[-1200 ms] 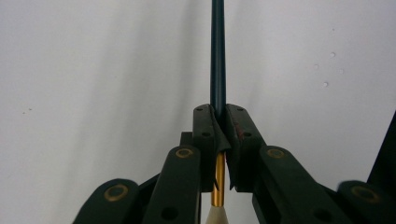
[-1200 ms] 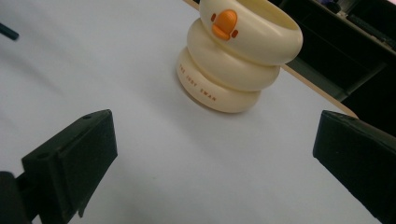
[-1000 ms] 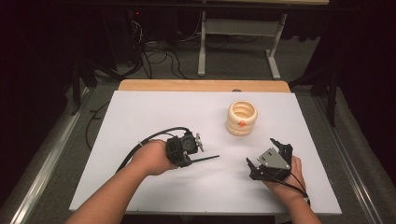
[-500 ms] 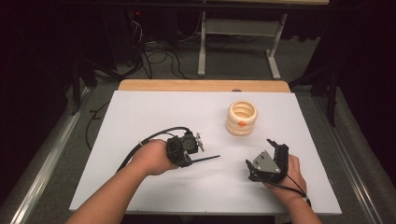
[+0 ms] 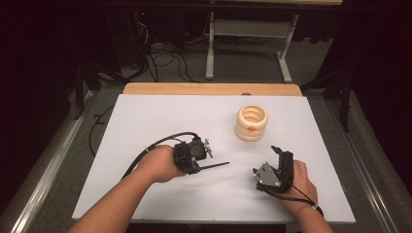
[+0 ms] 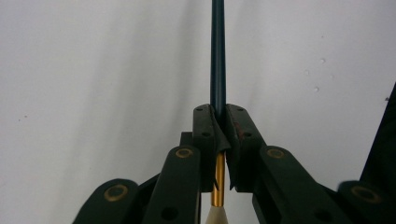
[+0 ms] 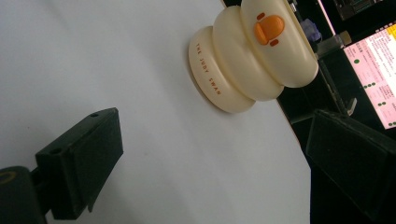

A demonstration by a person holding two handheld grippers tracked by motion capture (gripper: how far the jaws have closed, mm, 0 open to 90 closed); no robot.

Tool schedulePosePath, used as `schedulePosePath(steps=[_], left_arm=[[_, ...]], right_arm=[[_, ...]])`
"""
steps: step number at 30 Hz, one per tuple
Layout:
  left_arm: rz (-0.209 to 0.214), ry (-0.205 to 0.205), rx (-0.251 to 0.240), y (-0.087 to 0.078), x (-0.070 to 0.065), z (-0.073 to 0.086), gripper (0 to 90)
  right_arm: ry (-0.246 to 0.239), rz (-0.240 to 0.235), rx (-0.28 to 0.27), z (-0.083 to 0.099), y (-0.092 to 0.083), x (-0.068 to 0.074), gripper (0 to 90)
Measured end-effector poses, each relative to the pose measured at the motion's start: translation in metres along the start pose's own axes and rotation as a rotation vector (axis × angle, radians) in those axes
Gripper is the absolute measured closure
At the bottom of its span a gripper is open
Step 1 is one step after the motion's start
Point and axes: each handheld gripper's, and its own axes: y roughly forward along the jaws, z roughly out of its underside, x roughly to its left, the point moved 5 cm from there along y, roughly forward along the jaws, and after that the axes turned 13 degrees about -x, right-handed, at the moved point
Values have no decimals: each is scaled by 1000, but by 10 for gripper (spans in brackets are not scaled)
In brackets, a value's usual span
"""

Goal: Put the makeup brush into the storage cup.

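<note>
Left gripper (image 6: 219, 135) clamping slim dark pencil (image 6: 218, 51), ribbed glossy cream holder (image 7: 254, 51)

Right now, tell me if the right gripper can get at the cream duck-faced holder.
Probably yes: the right gripper is open, and bare white table lies between it and the cream duck-faced holder.

holder (image 5: 251, 123) on table (image 5: 145, 126), behind grippers

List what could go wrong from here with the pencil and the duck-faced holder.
The left gripper clamps the pencil near its eraser end, so the long free shaft may pivot or slip during the carry. The cream holder stands loose on the white table; a misaimed tip may push it. The right gripper is open and touches nothing, so it steadies nothing.
</note>
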Motion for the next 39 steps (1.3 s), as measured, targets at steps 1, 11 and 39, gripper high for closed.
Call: schedulePosePath(steps=[1,11,39], left_arm=[[-1,1,-2,0,0,0,832],[-1,-7,-4,-2,1,-2,832],[6,10,-24,-2,2,-21,832]], right_arm=[[-9,0,-3,0,0,0,69],[-83,-1,-29,-11,-3,3,178],[-217,-65,-105,-35,1,9,502]])
